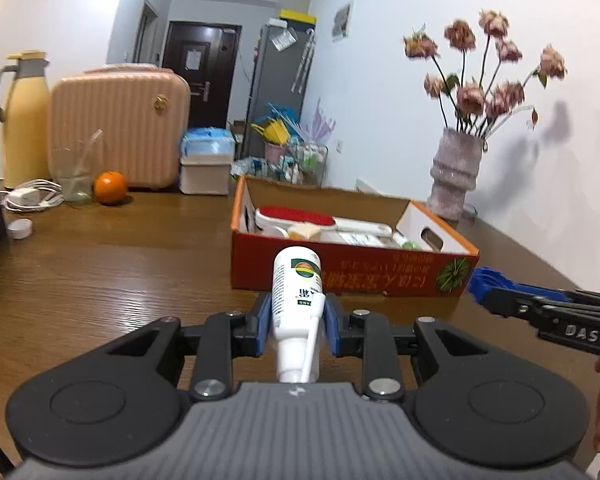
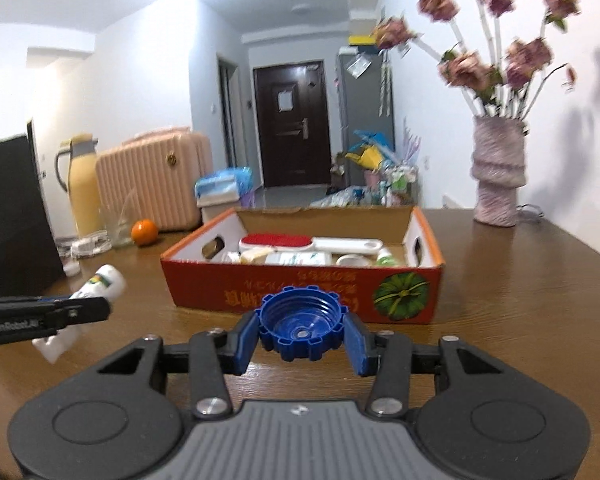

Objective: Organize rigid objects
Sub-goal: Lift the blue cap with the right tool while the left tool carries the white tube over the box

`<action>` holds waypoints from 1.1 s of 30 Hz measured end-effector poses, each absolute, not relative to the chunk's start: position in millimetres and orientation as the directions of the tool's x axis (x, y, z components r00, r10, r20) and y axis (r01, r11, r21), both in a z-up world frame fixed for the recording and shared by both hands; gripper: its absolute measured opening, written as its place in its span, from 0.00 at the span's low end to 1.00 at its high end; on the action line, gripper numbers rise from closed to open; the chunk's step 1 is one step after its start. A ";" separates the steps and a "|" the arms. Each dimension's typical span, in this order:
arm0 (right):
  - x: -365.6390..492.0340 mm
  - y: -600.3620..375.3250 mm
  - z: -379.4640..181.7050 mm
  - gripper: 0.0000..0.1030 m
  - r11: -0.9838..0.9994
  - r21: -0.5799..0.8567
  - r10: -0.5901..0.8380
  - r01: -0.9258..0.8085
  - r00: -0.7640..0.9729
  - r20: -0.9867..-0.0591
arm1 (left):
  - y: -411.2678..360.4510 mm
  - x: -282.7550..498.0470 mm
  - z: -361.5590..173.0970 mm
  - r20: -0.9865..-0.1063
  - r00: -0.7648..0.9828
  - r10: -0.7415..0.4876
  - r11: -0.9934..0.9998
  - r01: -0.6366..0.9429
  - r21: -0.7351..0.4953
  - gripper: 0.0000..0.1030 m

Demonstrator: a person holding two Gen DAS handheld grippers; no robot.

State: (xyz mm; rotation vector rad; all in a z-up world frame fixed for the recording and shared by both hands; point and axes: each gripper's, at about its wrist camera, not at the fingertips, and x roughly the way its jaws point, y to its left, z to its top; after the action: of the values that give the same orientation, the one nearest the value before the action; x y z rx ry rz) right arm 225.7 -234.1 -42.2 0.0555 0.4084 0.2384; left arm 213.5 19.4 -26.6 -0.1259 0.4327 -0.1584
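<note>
- The left gripper (image 1: 295, 322) has its blue-padded fingers (image 1: 264, 326) clamped on the waist of a white plastic bottle (image 1: 295, 300). The bottle's narrow neck end points back at the camera and its flat, labelled base points ahead at the box, so it looks set to go in base first.
- The bottle is smooth, round and hard. It is pinched at mid-body, likely so it cannot swing, and it hangs clear of the desk (image 1: 119, 264).
- The right gripper (image 2: 302, 334) squeezes a blue screw cap (image 2: 302, 326) from both sides, fingers (image 2: 245, 340) pressed on its notched rim. The open mouth faces up and toward the camera, showing threaded rings inside; the ridged edge gives the pads something to bite.
- Both loads are carried side by side, near the camera, just short of the red cardboard box (image 2: 300, 292).
- The box sits mid-desk, open-topped, with matte printed walls and cut handle slots. It already holds a white brush with a red pad (image 2: 275, 242) and other small white items, so it reads as the collecting spot.
- Farther left on the glossy wood-grain desk stand an orange (image 1: 110, 187), a clear glass (image 1: 73, 176), a ribbed pink case (image 1: 119, 128) and a yellow flask (image 1: 23, 120). Far right is a textured vase of flowers (image 2: 498, 172).
</note>
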 end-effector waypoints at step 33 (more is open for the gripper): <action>312.0 -275.6 39.2 0.44 0.982 0.034 0.188 -0.185 0.952 -0.242 | 17.0 313.6 43.6 -0.332 0.922 -0.197 0.977 0.157 -0.145 0.27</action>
State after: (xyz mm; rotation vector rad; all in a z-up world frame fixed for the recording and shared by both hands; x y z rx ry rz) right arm 312.0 -275.6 39.2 0.0109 0.2473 0.1893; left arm 313.6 17.0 43.6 -0.1166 0.3527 -0.1822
